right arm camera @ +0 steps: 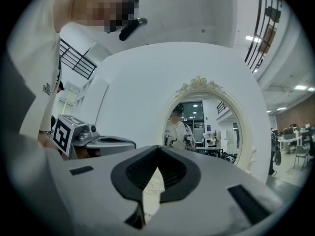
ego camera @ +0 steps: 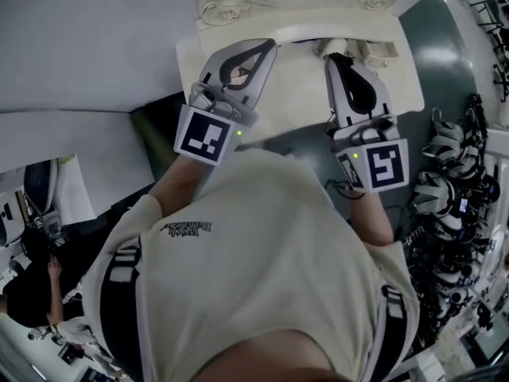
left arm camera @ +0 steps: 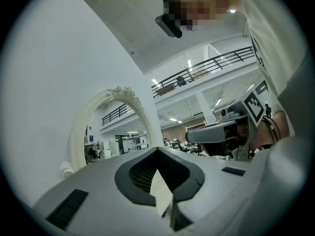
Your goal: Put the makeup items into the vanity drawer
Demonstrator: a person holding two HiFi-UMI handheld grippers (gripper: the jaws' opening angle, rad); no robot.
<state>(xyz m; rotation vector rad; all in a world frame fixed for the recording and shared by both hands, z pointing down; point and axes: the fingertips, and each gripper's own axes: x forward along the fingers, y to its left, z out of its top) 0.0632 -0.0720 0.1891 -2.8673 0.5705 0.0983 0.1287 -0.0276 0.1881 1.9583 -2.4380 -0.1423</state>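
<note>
**Head view.** The left gripper [ego camera: 269,48] and the right gripper [ego camera: 333,60] are held side by side over the cream vanity [ego camera: 296,94]. Their tips point toward the mirror [ego camera: 231,5] with its carved white frame. Each pair of fingers bows out into a loop and meets at the tip, with nothing held. A few pale bits [ego camera: 380,50] lie at the back of the top, just beyond the right gripper's tips. They are too small to tell whether they are makeup. The drawer cannot be made out. The left cube [ego camera: 208,136] and the right one each bear a black-and-white square pattern, no letters. The shirt [ego camera: 262,261] carries a small dark print, upside down here and not readable.

**Left gripper view.** The left gripper [left arm camera: 157,151] has its fingers closed tip to tip around an empty, dark-lined hollow. A cream sliver shows through the slit. Beyond it are the mirror [left arm camera: 113,132] and, to the right, the right gripper [left arm camera: 197,134]. The shirt print at upper right is unreadable.

**Right gripper view.** The right gripper [right arm camera: 158,149] likewise has its fingers pressed together on nothing. The cream sliver in its slit bears a faint mark that is not legible. The mirror [right arm camera: 202,127] ahead reflects a person in a pale shirt. The left gripper [right arm camera: 123,144] shows at the left.
</note>
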